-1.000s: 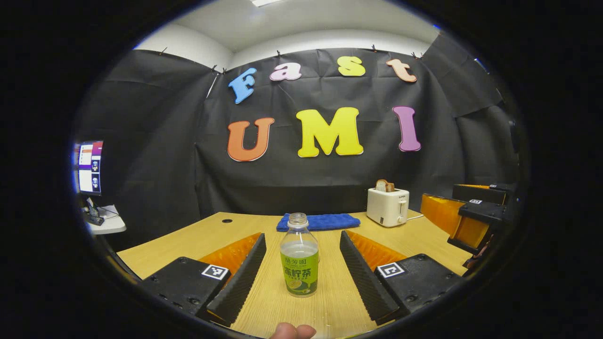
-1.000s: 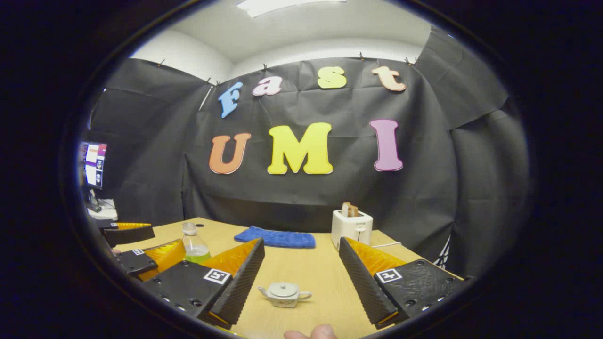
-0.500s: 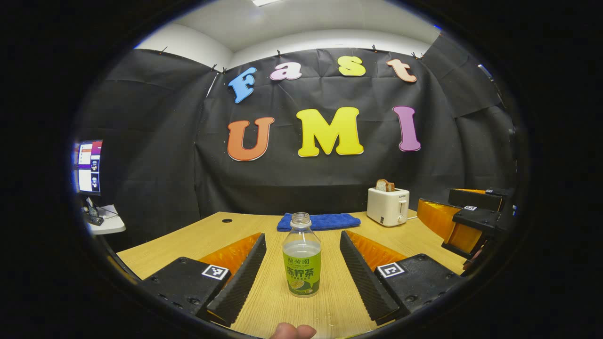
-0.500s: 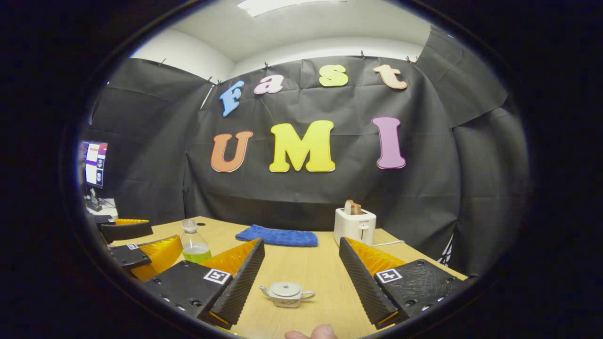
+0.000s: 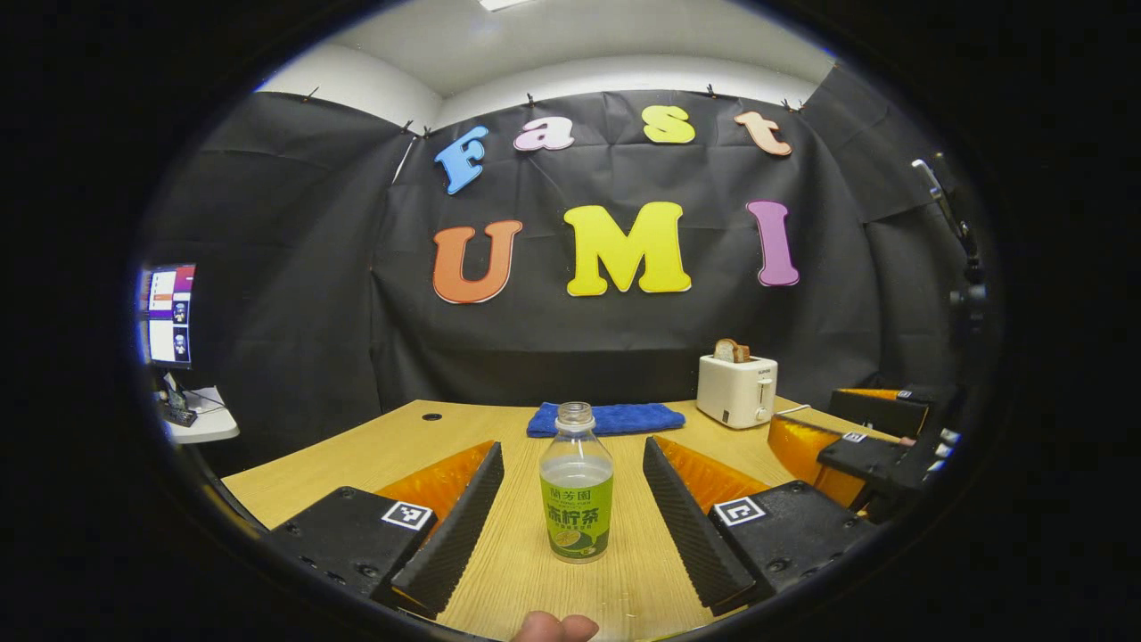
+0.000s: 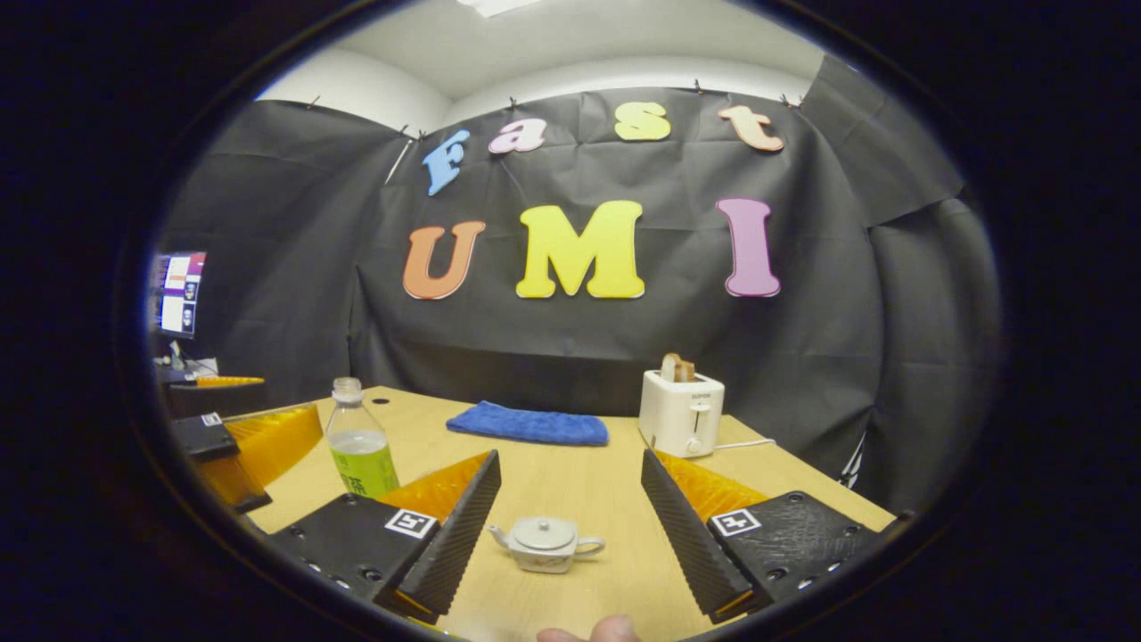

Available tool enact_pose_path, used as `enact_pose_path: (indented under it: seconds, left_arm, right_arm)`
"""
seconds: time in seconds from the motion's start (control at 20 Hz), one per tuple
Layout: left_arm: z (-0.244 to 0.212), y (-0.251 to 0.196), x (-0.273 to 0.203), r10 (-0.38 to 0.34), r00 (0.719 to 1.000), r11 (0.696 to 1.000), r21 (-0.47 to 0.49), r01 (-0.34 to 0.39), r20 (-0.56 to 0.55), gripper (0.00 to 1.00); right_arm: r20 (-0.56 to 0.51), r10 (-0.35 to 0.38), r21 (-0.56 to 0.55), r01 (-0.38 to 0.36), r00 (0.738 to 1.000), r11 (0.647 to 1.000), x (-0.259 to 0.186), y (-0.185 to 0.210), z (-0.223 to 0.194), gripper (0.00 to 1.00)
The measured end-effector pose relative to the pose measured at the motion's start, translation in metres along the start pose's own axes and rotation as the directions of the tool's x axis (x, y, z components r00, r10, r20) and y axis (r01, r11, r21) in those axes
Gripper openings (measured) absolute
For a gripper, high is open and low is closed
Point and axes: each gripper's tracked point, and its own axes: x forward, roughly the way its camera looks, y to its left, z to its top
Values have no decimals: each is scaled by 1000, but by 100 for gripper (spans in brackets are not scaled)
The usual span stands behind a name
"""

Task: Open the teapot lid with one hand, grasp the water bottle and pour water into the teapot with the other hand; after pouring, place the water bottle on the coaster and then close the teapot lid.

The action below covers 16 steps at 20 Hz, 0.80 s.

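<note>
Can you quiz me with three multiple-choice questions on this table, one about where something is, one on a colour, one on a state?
1. Where does the bottle stand in the left gripper view?
A. On the blue cloth
B. Between the open fingers of the left hand-held gripper
C. On top of the toaster

2. What colour is the folded cloth at the back of the table?
A. Blue
B. Red
C. White

3. How is the teapot?
A. Lid off
B. Tipped over
C. Lid on, upright

Answers: 1 B, a gap shows on each side of it. 2 A, it is plainly blue in both views. 3 C, the lid sits on the pot in the right gripper view.
</note>
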Motion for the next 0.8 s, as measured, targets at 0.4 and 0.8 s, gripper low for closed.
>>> enact_pose_path:
  seconds: [0.4,0.8]
  left_arm:
    - [0,7,3,20,1000,1000,7,-20,-8,98]
    - [-5,18,6,27,999,1000,1,-27,-23,98]
  right_arm:
    - [-80,5,-7,-5,997,1000,40,13,-52,96]
    - [-147,5,17,-3,989,1000,69,23,-81,94]
